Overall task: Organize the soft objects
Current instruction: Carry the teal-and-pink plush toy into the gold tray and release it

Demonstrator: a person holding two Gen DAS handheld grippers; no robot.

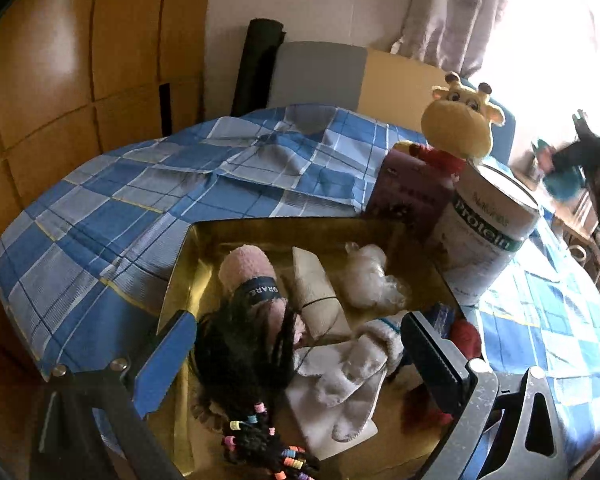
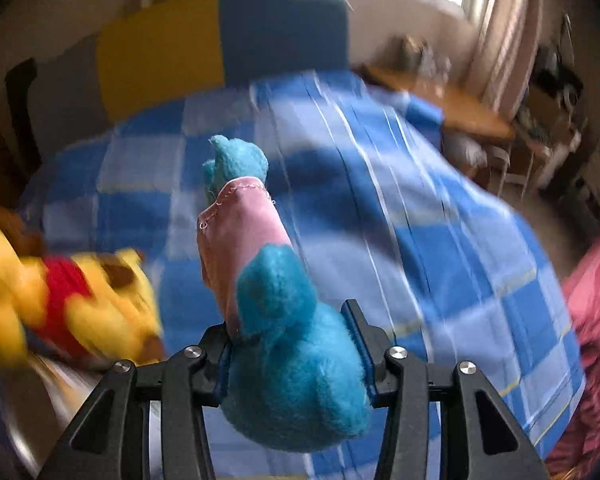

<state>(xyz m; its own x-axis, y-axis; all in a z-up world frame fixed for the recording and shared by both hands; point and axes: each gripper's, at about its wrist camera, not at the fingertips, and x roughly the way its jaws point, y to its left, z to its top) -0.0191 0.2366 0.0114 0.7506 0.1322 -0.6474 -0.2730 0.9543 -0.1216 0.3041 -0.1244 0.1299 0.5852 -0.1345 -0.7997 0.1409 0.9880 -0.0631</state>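
Observation:
In the left wrist view a gold box [image 1: 184, 256] on the blue checked bedspread [image 1: 112, 204] holds soft things: a pink roll with a dark band [image 1: 246, 268], a beige roll [image 1: 316, 292], a white fluffy lump in plastic [image 1: 366, 276], white mittens [image 1: 356, 372] and a dark braided wig with coloured beads [image 1: 244, 368]. My left gripper [image 1: 296, 364] is open and empty just above the box. In the right wrist view my right gripper [image 2: 294, 354] is shut on a blue and pink plush toy [image 2: 276, 320], held above the bedspread [image 2: 380, 220]. A yellow giraffe plush [image 1: 460, 120] sits behind the box; it also shows blurred in the right wrist view [image 2: 80, 304].
A white protein can [image 1: 488, 236] and a purple carton [image 1: 408, 192] stand at the box's far right. The headboard [image 1: 340, 76] and a wooden wardrobe [image 1: 80, 60] lie beyond. A pink cloth [image 2: 596, 320] is at the right edge. A wooden desk [image 2: 452, 108] stands by the window.

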